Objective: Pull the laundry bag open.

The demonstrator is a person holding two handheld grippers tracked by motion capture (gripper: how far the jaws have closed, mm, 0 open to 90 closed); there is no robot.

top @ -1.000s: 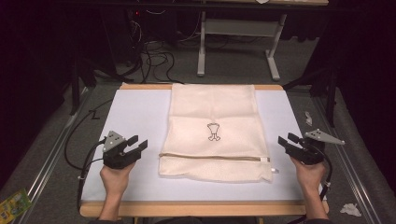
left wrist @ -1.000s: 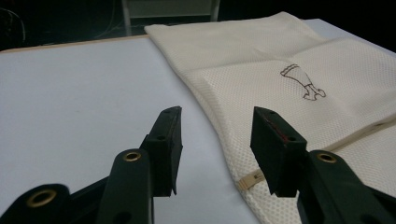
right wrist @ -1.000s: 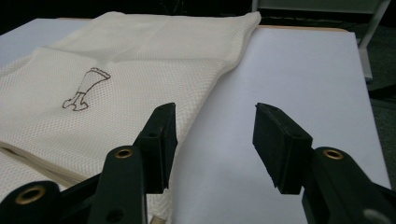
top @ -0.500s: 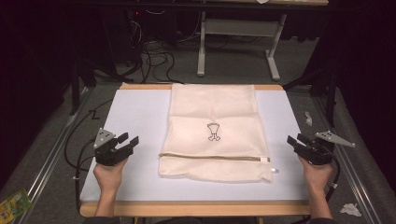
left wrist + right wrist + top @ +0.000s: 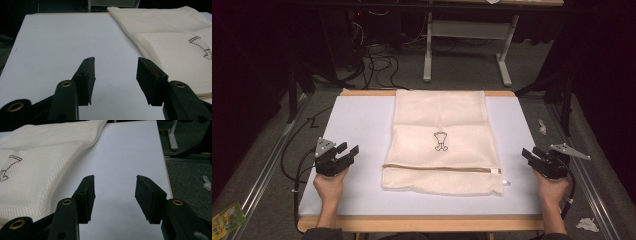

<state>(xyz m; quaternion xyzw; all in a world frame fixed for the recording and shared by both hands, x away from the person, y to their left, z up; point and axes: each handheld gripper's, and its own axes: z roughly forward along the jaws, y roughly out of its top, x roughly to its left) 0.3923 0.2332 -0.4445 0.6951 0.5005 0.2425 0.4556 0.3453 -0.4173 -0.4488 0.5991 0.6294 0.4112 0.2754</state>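
A cream mesh laundry bag (image 5: 439,140) lies flat in the middle of the white table board (image 5: 357,120), with a small dark drawing on it and a zipper (image 5: 442,169) across its near part. My left gripper (image 5: 348,152) rests low over the board, left of the bag and apart from it. Its jaws have just been opening, with nothing between them (image 5: 116,60); the bag (image 5: 170,42) lies to its right. My right gripper (image 5: 532,152) stands open at the board's right edge, also empty (image 5: 115,178), with the bag (image 5: 37,162) off to its left.
Black cables (image 5: 297,150) trail over the grey floor on the left. A metal desk frame (image 5: 462,30) stands beyond the table. Crumpled paper scraps (image 5: 542,126) lie on the floor at the right, and a green packet (image 5: 227,220) sits at the bottom left.
Both hands have drawn outward from the bag's sides and a little lower, the left one further left, the right one to the board's right edge. The bag has not moved.
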